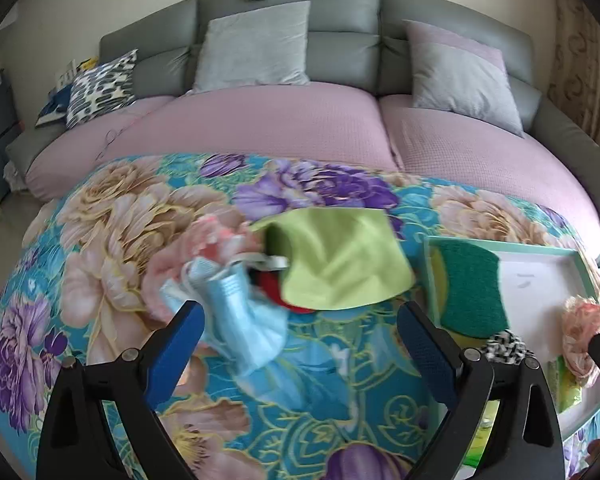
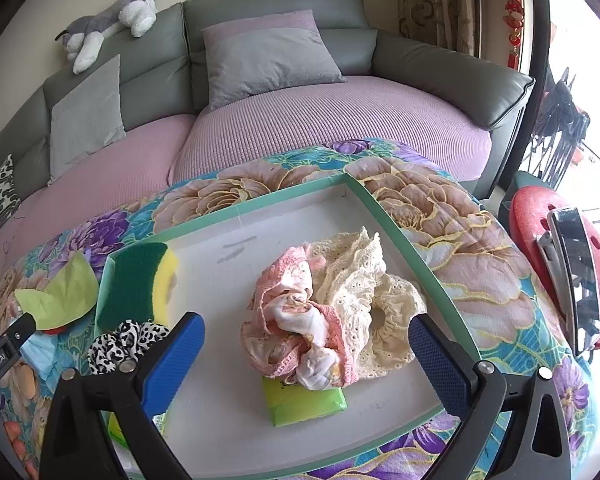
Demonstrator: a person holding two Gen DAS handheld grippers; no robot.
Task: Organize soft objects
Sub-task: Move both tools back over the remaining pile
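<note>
Nearest, the left gripper [image 1: 300, 356] stands wide open and empty over the floral blanket [image 1: 112, 216]. Just beyond it lies a pale blue pleated cloth [image 1: 240, 312], limp and light; pinching its bunched middle looks surest. Behind it sits a thin lime-green cloth [image 1: 340, 264], likely to slip if caught by an edge. To the right, the right gripper [image 2: 306, 354], also wide open and empty, hovers above the pink-and-cream lace bundle [image 2: 328, 312] in the shallow green-rimmed tray [image 2: 396, 224].

My left gripper [image 1: 300, 344] tilts downward with its blue-padded fingers [image 1: 176, 344] spread wide and nothing clamped between them. My right gripper [image 2: 306, 354] tilts down likewise, fingers [image 2: 436, 364] wide apart, gripping nothing; its tip shows right of the left gripper.
</note>
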